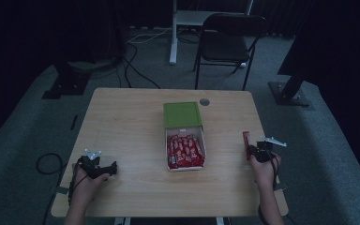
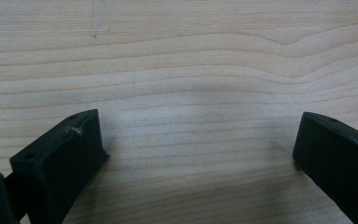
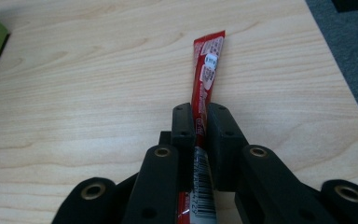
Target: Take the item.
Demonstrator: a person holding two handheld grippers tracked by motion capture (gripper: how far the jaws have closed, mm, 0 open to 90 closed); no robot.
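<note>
Right gripper [image 3: 200,121]: I read its jaws clamped tight on a red packet [image 3: 207,70], which sticks out past the tips toward 12 o'clock, near the table's [image 1: 126,122] 3 o'clock edge. Left gripper [image 2: 196,135]: I read its jaws spread wide over bare wood, holding nothing, near the 8 o'clock corner. Box [image 1: 186,166] of matching red packets sits at table centre, its green lid [image 1: 182,114] touching its 12 o'clock end.

Dim rm, grey carpet [image 1: 23,122], folding chair [image 1: 228,42]
</note>
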